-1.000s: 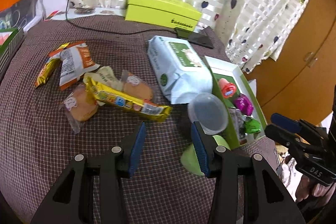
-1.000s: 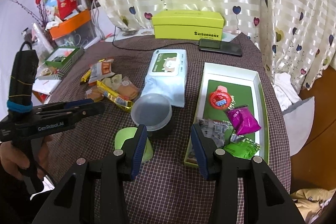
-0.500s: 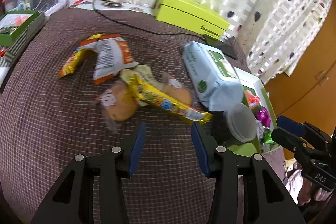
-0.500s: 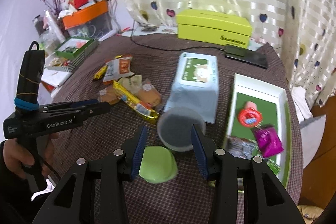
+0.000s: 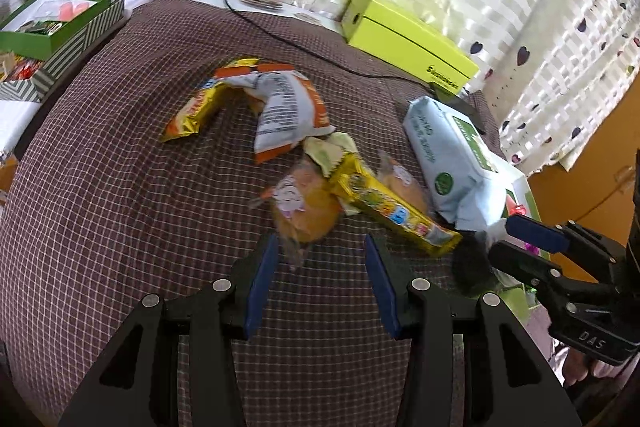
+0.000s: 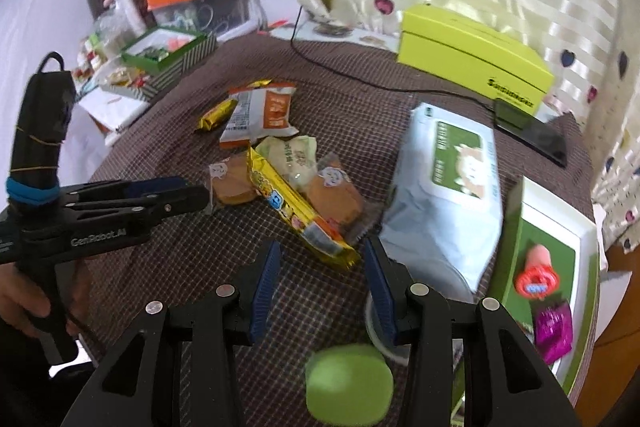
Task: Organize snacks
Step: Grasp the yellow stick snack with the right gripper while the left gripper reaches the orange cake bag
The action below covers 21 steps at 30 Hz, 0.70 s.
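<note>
A heap of snacks lies on the checked tablecloth: a long yellow bar (image 5: 392,211) (image 6: 296,211), two wrapped buns (image 5: 304,207) (image 6: 336,195), a pale green packet (image 6: 292,155), an orange-and-white packet (image 5: 284,107) (image 6: 264,111) and a small yellow bar (image 5: 196,111). My left gripper (image 5: 320,247) is open just short of the nearer bun, whose wrapper tail reaches between the tips. My right gripper (image 6: 322,255) is open over the near end of the long yellow bar and presses on nothing. A green-floored tray (image 6: 556,211) at the right holds a red sweet and a magenta packet.
A wet-wipes pack (image 6: 444,183) lies between the heap and the tray. A green cup (image 6: 348,383) and a clear tub (image 6: 374,319) sit under the right gripper. A lime box (image 6: 472,55), a phone (image 6: 532,135) and a cable are at the back; cluttered boxes stand at the left.
Both grippers have swung left and lower, from the cup and tray toward the snack heap. The bun now lies at the left tips, the yellow bar at the right tips. Jaw widths are unchanged.
</note>
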Motion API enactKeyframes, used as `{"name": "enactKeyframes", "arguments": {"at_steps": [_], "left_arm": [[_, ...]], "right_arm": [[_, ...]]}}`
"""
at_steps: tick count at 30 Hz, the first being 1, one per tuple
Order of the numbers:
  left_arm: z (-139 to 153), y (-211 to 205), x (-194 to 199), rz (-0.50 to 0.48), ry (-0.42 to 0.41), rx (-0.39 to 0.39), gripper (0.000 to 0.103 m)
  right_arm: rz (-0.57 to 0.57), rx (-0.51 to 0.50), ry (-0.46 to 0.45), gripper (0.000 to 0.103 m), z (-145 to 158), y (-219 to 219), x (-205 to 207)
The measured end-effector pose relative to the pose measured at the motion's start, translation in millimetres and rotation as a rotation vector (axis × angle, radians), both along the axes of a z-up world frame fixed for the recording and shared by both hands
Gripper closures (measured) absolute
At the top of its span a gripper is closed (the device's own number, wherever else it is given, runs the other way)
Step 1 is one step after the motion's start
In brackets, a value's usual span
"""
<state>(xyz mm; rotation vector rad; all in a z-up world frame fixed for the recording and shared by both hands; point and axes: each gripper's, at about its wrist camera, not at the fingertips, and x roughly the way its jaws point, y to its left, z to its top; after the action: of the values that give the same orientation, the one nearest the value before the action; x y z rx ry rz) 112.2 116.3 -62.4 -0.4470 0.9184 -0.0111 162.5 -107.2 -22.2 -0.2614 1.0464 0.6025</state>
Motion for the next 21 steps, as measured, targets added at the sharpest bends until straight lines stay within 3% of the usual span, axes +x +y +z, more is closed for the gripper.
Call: {"name": "enactKeyframes", "arguments": {"at_steps": [17,21], "left_arm": [[-21,28,11,0.027,0.021,-0.042,0.057],[-24,26,14,0.021,0.025,-0.057,0.057]], "right_arm": [[0.131,-0.18,0.067,0.06,-47,68,31],[0.134,-0.196,0.064,0.07,-53,72,34]]}}
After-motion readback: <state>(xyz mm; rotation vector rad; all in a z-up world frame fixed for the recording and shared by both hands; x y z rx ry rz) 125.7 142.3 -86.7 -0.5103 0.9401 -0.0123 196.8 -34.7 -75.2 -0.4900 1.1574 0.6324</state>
